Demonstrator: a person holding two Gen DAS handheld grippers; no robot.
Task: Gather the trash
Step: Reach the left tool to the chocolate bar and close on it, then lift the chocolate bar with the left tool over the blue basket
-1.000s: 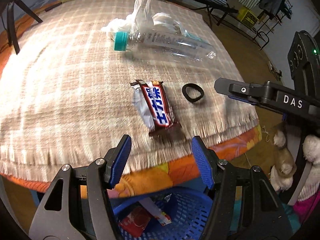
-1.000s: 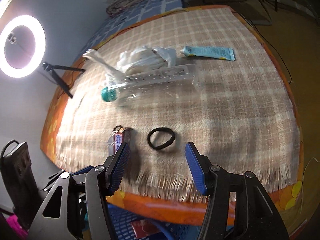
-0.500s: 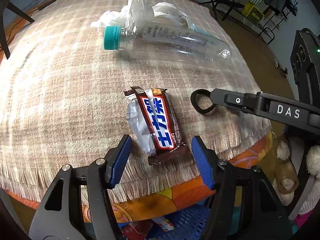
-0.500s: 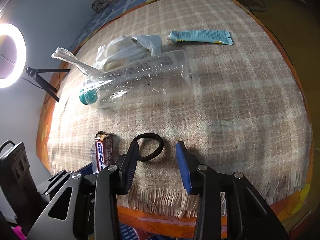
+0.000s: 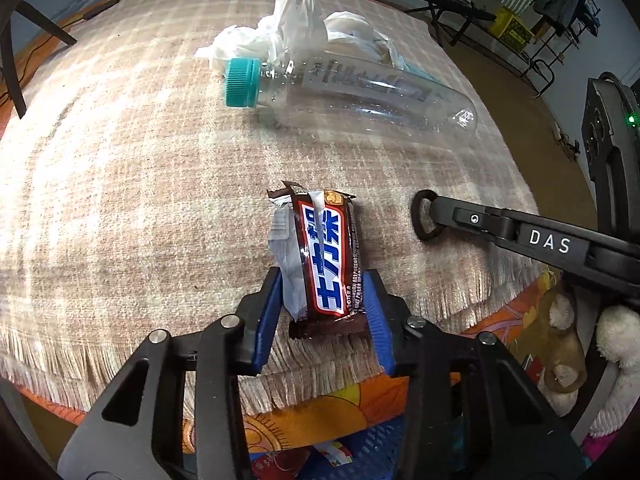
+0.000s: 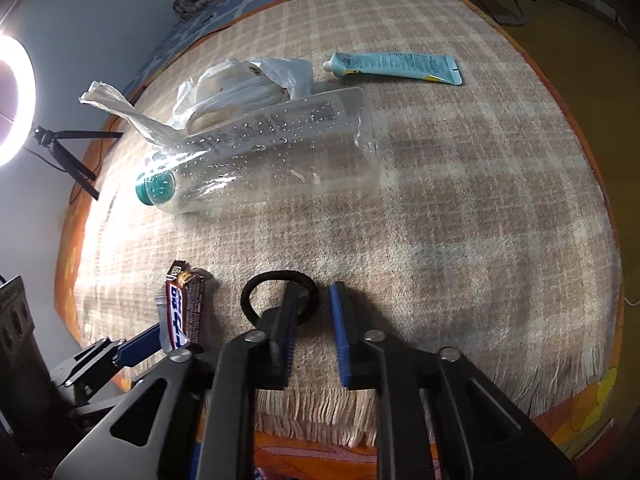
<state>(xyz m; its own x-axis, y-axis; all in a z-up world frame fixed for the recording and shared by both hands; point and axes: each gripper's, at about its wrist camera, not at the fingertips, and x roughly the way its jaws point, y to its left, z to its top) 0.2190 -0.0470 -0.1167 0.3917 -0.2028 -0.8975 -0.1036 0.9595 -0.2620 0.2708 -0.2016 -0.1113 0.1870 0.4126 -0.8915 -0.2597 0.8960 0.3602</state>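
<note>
**Both jaws closing on trash at the cloth's fringe**

Closing just now, my left gripper [image 5: 325, 300] pinches the candy wrapper [image 5: 326, 258]; my right gripper [image 6: 314, 320] has nipped the black hair tie [image 6: 256, 286] beside it. Next: lift both, drop into the blue basket [image 5: 384, 452] below the wrapper.

Ring light [image 6: 8, 100] glares left; fisheye edges dark.

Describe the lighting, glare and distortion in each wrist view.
Left wrist view: fisheye bends the checked cloth into a dome; light washes its left side pale; the candy wrapper is sharp. Right wrist view: a ring light blows out at far left, glare sparkles on the plastic bottle, corners fall dark.
</note>
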